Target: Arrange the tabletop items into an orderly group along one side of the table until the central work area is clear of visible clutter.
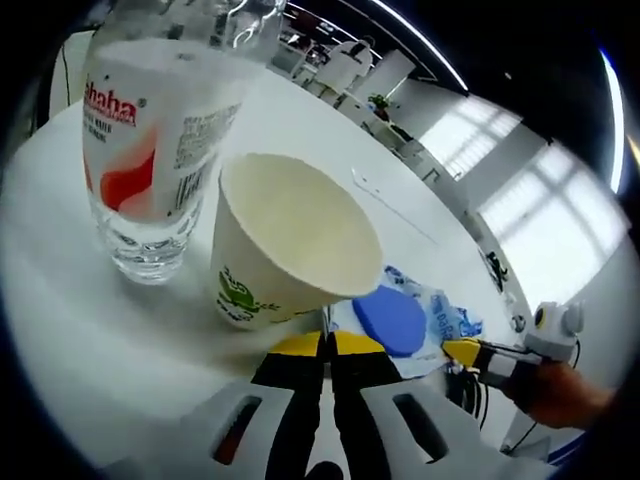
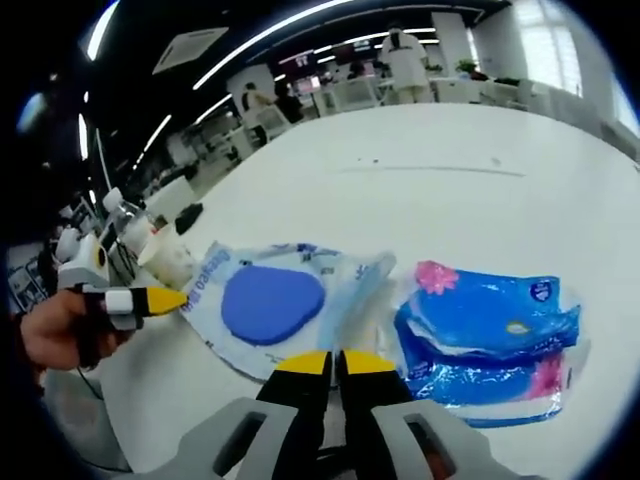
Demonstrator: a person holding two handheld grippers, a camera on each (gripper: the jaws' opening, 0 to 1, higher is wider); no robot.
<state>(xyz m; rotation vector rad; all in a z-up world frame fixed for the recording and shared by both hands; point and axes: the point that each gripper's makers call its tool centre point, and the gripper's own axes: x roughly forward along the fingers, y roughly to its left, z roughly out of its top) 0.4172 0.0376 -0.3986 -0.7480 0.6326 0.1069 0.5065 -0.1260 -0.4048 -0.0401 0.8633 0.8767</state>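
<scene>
Left gripper (image 1: 327, 345), jaws closed and empty, faces the paper cup (image 1: 290, 245) just ahead, beside the water bottle (image 1: 160, 130). Right gripper (image 2: 330, 365), likewise closed, nears the wipes pack (image 2: 275, 300).

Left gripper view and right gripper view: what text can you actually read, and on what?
"ahaha": red brand on the water bottle label, first letter cut off.
Small print and barcode there: too blurred.
Paper cup green logo: unreadable.
Wipes pack and tissue pack print: too blurred.

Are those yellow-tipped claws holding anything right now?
Left gripper pinches the white paper cup by its rim. Right gripper looks shut at the wet-wipe pack's edge; a hold cannot be told.
</scene>
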